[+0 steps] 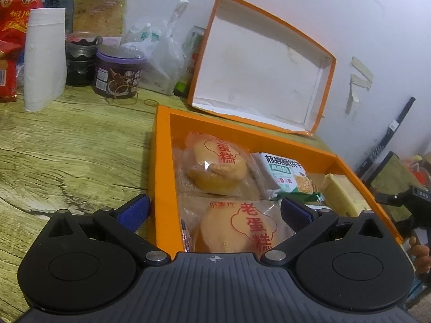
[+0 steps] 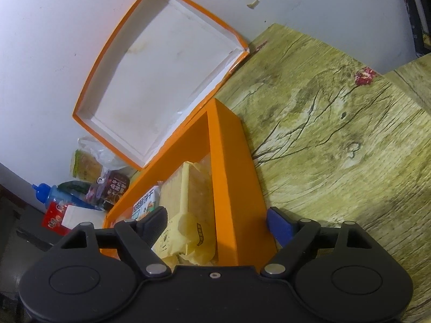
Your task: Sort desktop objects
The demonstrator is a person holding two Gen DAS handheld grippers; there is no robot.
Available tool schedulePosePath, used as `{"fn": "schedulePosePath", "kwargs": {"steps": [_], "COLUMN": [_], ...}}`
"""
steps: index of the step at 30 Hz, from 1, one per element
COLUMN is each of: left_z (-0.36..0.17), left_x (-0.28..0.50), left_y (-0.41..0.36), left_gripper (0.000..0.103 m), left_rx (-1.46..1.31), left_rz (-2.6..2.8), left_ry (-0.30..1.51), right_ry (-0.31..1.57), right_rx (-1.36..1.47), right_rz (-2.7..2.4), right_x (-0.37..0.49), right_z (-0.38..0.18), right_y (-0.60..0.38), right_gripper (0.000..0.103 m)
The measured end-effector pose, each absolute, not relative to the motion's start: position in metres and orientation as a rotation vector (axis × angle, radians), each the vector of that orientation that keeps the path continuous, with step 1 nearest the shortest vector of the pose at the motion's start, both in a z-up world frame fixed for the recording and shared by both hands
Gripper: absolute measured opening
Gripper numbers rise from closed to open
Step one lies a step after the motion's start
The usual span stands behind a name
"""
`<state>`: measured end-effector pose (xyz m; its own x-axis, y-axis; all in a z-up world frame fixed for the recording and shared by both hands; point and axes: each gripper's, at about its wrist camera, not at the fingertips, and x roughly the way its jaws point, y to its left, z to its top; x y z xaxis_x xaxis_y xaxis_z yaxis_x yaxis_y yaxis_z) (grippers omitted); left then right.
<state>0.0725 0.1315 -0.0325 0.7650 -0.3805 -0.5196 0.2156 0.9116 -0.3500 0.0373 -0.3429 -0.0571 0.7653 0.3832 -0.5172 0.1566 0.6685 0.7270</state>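
Now we are holding both grippers, left gripper (image 1: 214, 212) and right gripper (image 2: 216, 224), spread apart and empty, straddling the orange box's (image 1: 161, 161) side walls; next, probably fitting its lid (image 1: 258, 67).

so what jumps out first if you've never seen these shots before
The bright orange box on the wood-grain table, packed with wrapped cakes and a green biscuit packet. Its white-lined lid leans against the wall just behind it. The left gripper straddles the box's left wall, jaws open, and the right gripper straddles its right wall over yellow-wrapped snacks.
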Motion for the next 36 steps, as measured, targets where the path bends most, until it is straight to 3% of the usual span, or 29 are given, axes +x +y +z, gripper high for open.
{"fn": "schedulePosePath", "kwargs": {"steps": [23, 27, 31, 36], "left_z": [-0.033, -0.024, -0.008, 0.005], "left_x": [0.075, 0.07, 0.069, 0.083], "left_y": [0.132, 0.137, 0.132, 0.13], "left_gripper": [0.103, 0.103, 0.103, 0.103], "left_rx": [-0.265, -0.258, -0.179, -0.154], "left_rz": [-0.369, -0.366, -0.328, -0.243], "left_ry": [0.628, 0.612, 0.605, 0.625], "right_ry": [0.715, 0.729, 0.743, 0.728], "right_rx": [0.835, 0.625, 0.381, 0.099], "right_rz": [0.121, 0.01, -0.005, 0.038], "right_x": [0.032, 0.034, 0.043, 0.055], "right_z": [-0.054, -0.015, 0.039, 0.1], "right_y": [-0.349, -0.338, -0.303, -0.223], "right_gripper": [0.08, 0.08, 0.1, 0.102]}}
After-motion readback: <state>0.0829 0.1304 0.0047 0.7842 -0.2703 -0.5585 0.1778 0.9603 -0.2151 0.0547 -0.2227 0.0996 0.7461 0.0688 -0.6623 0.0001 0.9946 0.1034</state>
